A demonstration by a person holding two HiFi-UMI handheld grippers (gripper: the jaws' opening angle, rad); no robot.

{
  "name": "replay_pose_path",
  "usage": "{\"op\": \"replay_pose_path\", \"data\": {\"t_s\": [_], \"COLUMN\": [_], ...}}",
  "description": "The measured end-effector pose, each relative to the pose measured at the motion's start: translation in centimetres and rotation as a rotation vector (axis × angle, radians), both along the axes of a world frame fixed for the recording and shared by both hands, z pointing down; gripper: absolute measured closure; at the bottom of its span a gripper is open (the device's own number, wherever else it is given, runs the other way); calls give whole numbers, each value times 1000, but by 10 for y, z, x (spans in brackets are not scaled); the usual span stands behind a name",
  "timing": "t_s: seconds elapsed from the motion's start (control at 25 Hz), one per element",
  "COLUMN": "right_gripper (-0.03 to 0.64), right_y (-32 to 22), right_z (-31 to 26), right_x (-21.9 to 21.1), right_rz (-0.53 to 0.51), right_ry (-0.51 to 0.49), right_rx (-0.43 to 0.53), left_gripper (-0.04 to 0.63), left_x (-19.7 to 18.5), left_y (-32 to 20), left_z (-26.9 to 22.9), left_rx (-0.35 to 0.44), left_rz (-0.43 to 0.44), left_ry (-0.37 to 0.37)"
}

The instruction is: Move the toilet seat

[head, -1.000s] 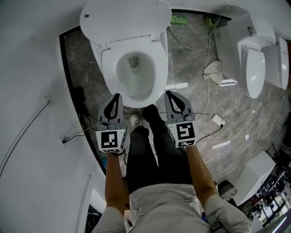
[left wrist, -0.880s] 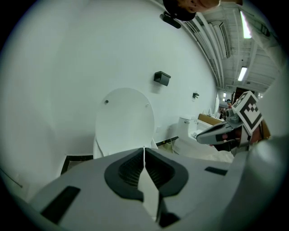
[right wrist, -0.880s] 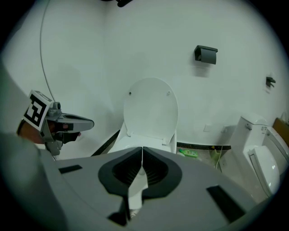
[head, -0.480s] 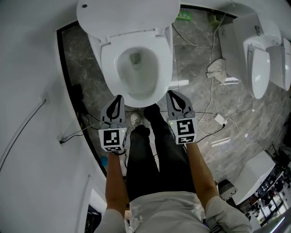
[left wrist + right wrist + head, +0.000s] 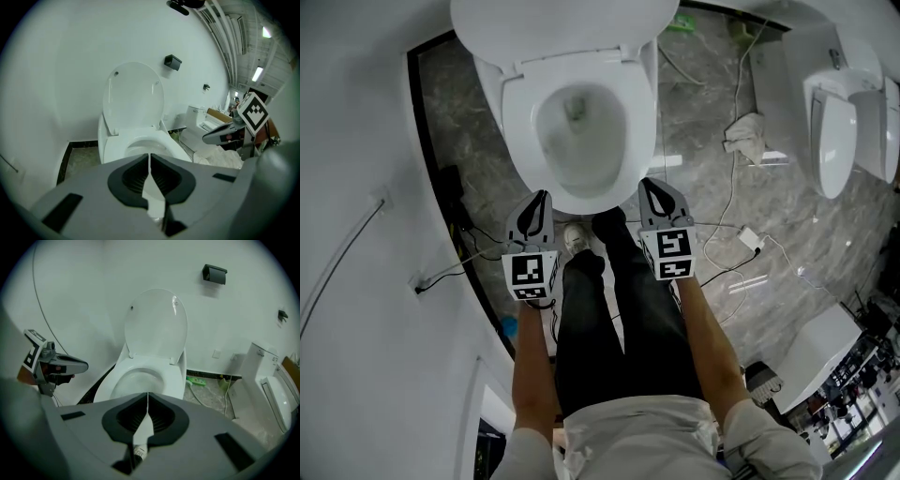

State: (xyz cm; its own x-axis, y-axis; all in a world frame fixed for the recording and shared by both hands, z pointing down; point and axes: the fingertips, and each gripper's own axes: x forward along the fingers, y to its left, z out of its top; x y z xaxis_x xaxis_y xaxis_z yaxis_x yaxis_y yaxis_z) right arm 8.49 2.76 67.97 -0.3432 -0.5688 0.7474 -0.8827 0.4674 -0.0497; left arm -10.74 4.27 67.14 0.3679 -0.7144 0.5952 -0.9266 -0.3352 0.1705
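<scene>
1. Grey tapered shell on the left gripper (image 5: 543, 197), with black ribbed pads (image 5: 133, 177) set in a dark oval recess.
2. Same grey shell and black ribbed lining on the right gripper (image 5: 650, 185).
3. White left cube (image 5: 532, 275) and white right cube (image 5: 673, 253), each printed with black square markers, at the back of each gripper.
4. Black trousers (image 5: 600, 319).
5. Pale grey top (image 5: 637, 436) with a short sleeve (image 5: 761, 439) on each side.
6. White shoe (image 5: 575, 236) below the trouser hem.
</scene>
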Motion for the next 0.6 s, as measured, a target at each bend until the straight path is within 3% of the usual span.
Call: {"op": "replay_pose_path", "data": {"t_s": [0.4,0.6], "right_gripper": [591,525], "right_y": [14,23], "right_z": [50,72], "right_x": [5,6], "right_rz": [49,53], "right_ry": [17,16], "right_rx": [-97,-148], "left_gripper": [568,567], "left_x": [-11,-13], "left_y": [18,27], "left_z": [60,82], "left_rx": [-125,-174], "left_rz": [15,2], "left_ry": [-8,-16]}}
